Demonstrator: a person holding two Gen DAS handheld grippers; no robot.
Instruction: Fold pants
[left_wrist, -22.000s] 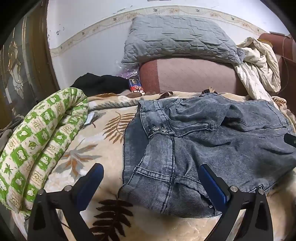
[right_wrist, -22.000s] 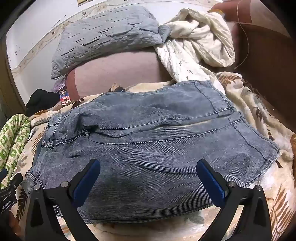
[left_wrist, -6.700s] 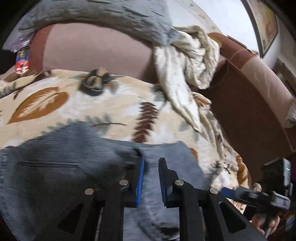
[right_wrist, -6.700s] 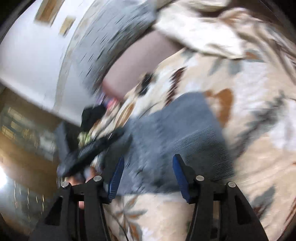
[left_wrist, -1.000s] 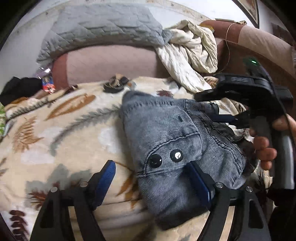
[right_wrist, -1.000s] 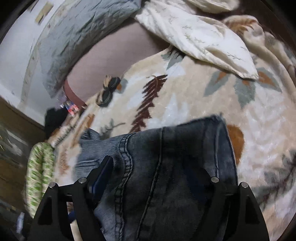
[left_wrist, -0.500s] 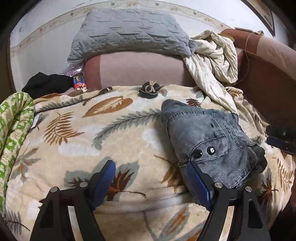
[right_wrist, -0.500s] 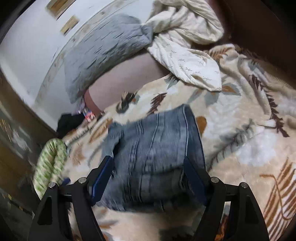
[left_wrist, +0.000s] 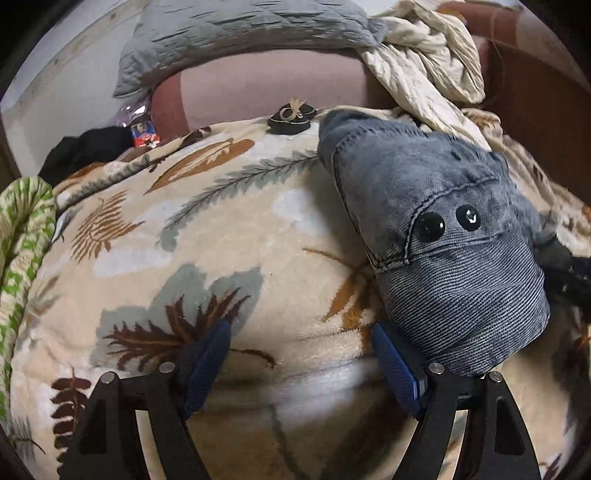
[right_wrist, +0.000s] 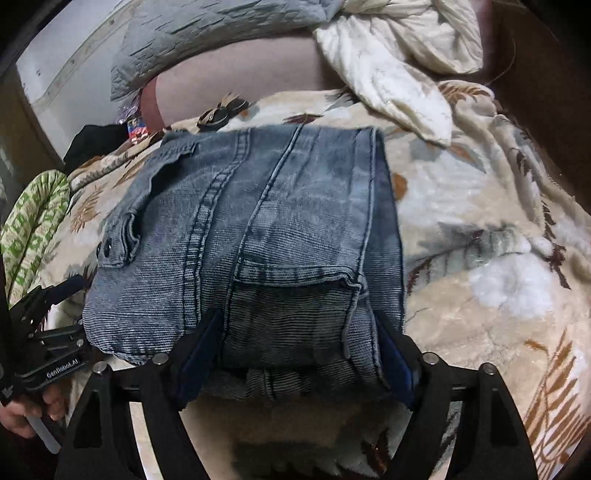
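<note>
Right wrist view is showing the pants (right_wrist: 258, 236) lying as a compact denim bundle on the leaf-print blanket (right_wrist: 498, 280), near the middle of the bed. The right gripper (right_wrist: 295, 354) is straddling the bundle's near edge, and its jaws are opening, with folded layers sitting between the blue pads though seemingly no longer pinched; blur there is making contact hard to judge. From the left wrist view, the left gripper (left_wrist: 303, 365) is standing wide and holding nothing, hovering over bare blanket with the pants (left_wrist: 443, 236) just beside its right finger.

The fold is looking finished or nearly so, so the risks are now lying in the letting go. If the right gripper is lifting away while a pad is snagging the thick hem, the top layer is likely peeling back and undoing the fold. The stiff denim is also bulging at the near edge, so it may be springing open once nothing is pressing it. The left gripper's right finger is sitting close enough to nudge the bundle sideways on the plush, slippery blanket. The cream sheet (right_wrist: 388, 74) and the small dark object (left_wrist: 291, 118) beyond are lying clear of any trouble.
</note>
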